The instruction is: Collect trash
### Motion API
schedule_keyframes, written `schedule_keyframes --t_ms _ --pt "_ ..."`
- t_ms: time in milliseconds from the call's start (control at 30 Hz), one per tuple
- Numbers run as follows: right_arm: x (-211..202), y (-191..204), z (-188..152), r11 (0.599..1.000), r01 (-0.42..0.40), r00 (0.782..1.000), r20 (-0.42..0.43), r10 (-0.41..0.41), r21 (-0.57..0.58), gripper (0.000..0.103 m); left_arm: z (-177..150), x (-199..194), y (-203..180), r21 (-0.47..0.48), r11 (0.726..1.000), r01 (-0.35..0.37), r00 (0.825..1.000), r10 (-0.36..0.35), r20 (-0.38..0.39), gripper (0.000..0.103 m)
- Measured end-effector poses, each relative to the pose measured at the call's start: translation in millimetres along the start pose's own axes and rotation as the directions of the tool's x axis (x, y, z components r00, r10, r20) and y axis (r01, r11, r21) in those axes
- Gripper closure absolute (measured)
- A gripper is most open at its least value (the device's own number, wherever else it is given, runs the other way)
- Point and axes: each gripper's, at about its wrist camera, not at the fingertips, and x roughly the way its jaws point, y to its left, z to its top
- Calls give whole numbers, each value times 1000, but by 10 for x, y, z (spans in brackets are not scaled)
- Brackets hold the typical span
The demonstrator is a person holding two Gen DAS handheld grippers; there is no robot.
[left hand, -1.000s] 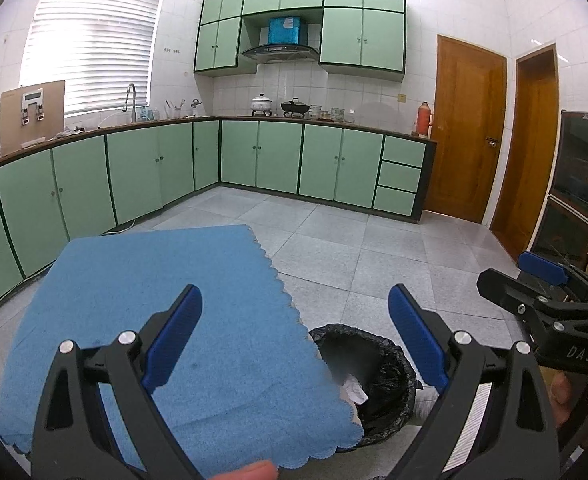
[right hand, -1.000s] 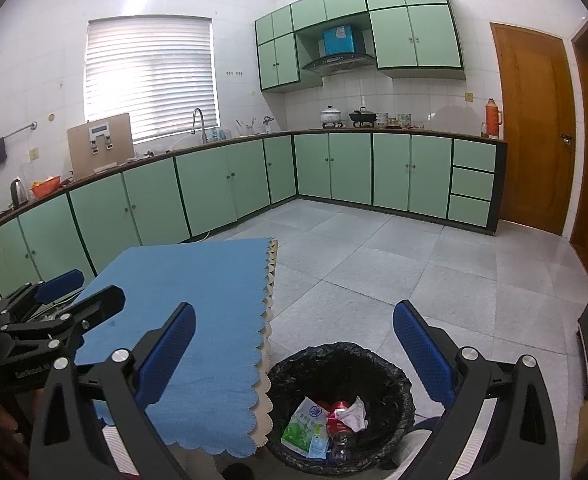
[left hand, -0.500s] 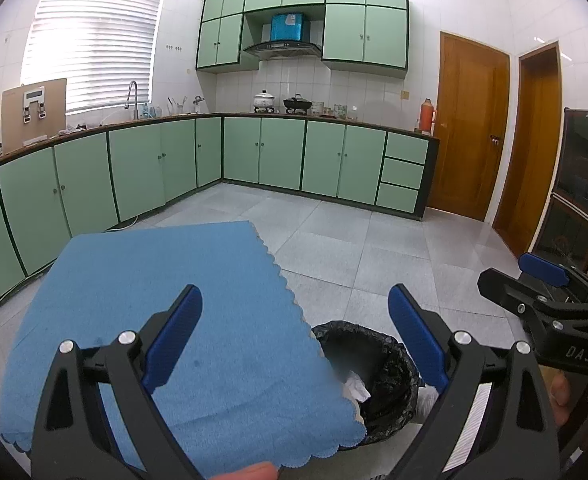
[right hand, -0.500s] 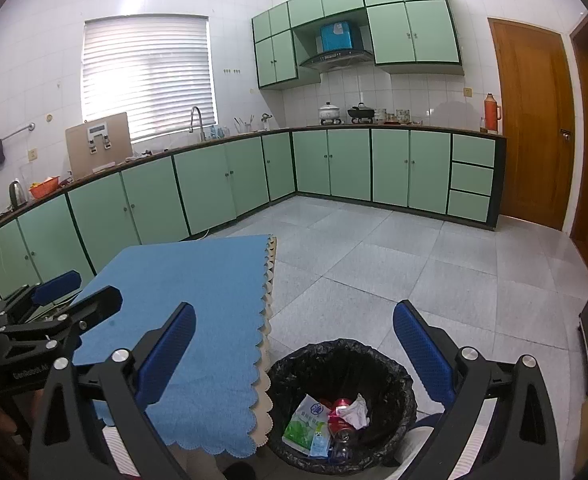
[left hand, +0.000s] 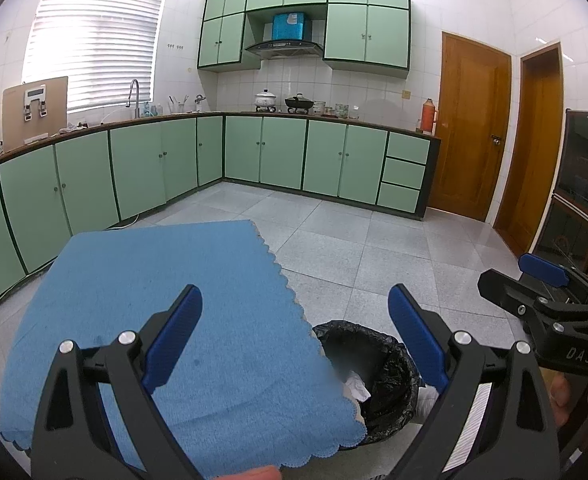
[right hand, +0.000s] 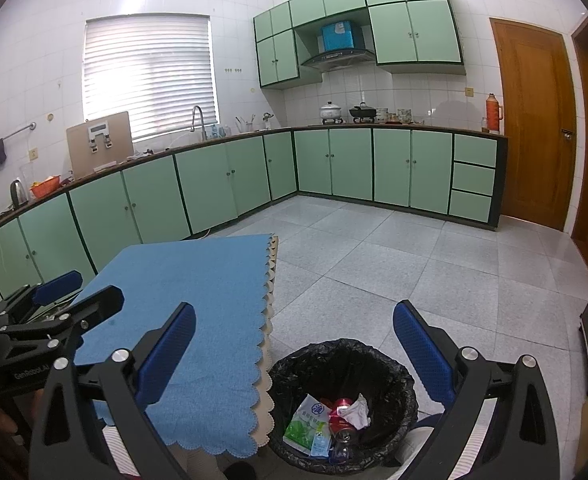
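Observation:
A black-lined trash bin (right hand: pixel 390 396) stands on the floor beside the table's right edge. In it lie a green-and-white packet (right hand: pixel 308 426), a red can (right hand: pixel 340 416) and a crumpled white paper (right hand: pixel 356 410). In the left wrist view the bin (left hand: pixel 386 376) is half hidden behind the tablecloth. My left gripper (left hand: pixel 294 336) hovers open over the table's near corner, nothing between its blue pads. My right gripper (right hand: pixel 294 344) is open and empty above the bin. Each gripper shows in the other's view: the right gripper (left hand: pixel 542 284) at far right, the left gripper (right hand: pixel 58 292) at far left.
A table under a blue scalloped cloth (left hand: pixel 166 308) fills the lower left. Green kitchen cabinets (right hand: pixel 334 164) line the far walls, with wooden doors (right hand: pixel 534 120) to the right. A dark glass-fronted cabinet (left hand: pixel 582 188) stands at the right. Grey tiled floor (right hand: pixel 414 260) lies beyond the bin.
Both views have tilted up slightly, so the bin and table sit a little lower in frame. Both grippers stay open and empty.

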Motion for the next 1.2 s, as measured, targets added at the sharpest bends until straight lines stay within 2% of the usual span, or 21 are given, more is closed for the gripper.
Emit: schedule_keyframes --t_ms 1200 --pt "12 23 -5 1000 -3 1000 0 3 0 6 -21 20 -12 -5 1000 -2 1000 2 -4 12"
